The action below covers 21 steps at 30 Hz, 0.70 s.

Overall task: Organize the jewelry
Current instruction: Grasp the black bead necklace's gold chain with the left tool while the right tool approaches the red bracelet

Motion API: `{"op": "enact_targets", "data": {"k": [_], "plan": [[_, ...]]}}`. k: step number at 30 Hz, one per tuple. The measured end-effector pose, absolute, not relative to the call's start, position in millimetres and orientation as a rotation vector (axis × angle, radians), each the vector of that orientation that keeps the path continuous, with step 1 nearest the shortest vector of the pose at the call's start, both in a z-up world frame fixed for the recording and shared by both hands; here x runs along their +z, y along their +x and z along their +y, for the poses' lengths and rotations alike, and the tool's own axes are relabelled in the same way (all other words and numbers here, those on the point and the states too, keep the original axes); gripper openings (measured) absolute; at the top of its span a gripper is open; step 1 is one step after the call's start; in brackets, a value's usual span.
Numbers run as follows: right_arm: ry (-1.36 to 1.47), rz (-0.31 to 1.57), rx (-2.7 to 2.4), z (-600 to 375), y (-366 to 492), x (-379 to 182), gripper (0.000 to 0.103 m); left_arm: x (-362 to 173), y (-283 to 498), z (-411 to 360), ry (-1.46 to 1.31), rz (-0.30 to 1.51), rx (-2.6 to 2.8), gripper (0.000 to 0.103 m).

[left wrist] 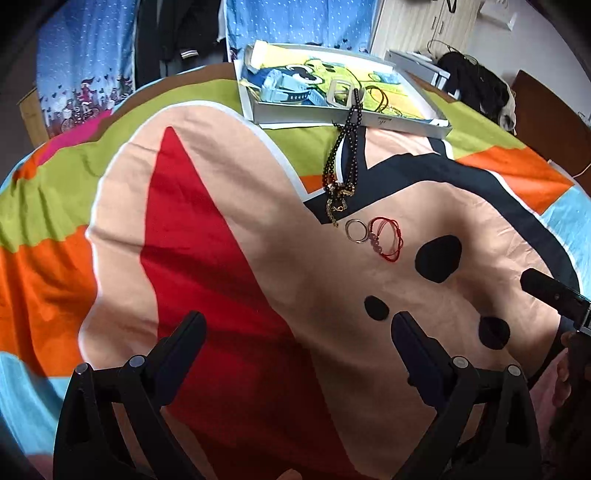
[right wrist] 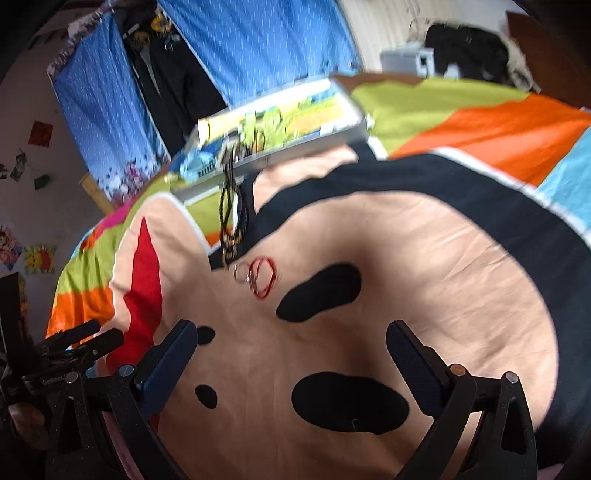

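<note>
- Black beads (left wrist: 345, 147) are hanging over the near wall of the box (left wrist: 406, 123), the strand trailing from inside it down onto the bedspread (left wrist: 236, 206); I am taking that box as my landmark.
- At the strand's low end, on the side of the box nearer me, a gold chain (left wrist: 335, 206) is lying bunched on the cloth, touching the beads.
- Nearer still from the box, just past the chain, I am seeing a metal ring (left wrist: 355, 231) lying flat, and a red cord bracelet (left wrist: 388, 238) with pale beads touching its right side.
- Inside the box a white buckle (left wrist: 341, 94) and a blue strap (left wrist: 284, 92) are lying on a yellow-green printed lining.
- I am holding the left gripper (left wrist: 299, 325) well short of the box, over the red and peach part of the bedspread, its jaws spread wide and gripping nothing.
- I am holding the right gripper (right wrist: 291, 332) just as far from the box, over the peach patch with black spots, its jaws likewise released and bare.
- From the right wrist view, which is blurred, the ring and bracelet are sitting between my fingers and the box, well ahead of the fingertips.
- Beyond the box, blue curtains (left wrist: 295, 22) are hanging, with dark clothes (left wrist: 469, 79) heaped to its right.
</note>
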State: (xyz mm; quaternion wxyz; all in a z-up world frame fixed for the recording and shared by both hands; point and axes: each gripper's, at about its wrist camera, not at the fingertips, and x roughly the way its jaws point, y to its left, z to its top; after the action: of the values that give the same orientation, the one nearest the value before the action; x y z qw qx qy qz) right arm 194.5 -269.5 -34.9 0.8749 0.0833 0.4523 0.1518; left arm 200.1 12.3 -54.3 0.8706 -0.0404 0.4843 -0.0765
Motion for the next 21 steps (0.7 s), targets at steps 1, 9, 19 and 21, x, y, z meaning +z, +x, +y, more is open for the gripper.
{"op": "enact_targets", "data": {"k": [1, 9, 19, 21], "plan": [[0.171, 0.957, 0.322, -269, 198, -37, 0.103, -55, 205, 13, -0.077, 1.012, -0.163, 0.098], [0.057, 1.032, 0.401, -252, 238, -59, 0.090, -61, 243, 6, -0.020, 0.945, -0.265, 0.098], [-0.060, 1.044, 0.510, -228, 278, -92, 0.057, -83, 292, -7, -0.007, 0.944, -0.369, 0.068], [-0.062, 1.046, 0.520, -223, 283, -97, 0.052, -89, 303, -9, -0.008, 0.946, -0.387, 0.060]]}}
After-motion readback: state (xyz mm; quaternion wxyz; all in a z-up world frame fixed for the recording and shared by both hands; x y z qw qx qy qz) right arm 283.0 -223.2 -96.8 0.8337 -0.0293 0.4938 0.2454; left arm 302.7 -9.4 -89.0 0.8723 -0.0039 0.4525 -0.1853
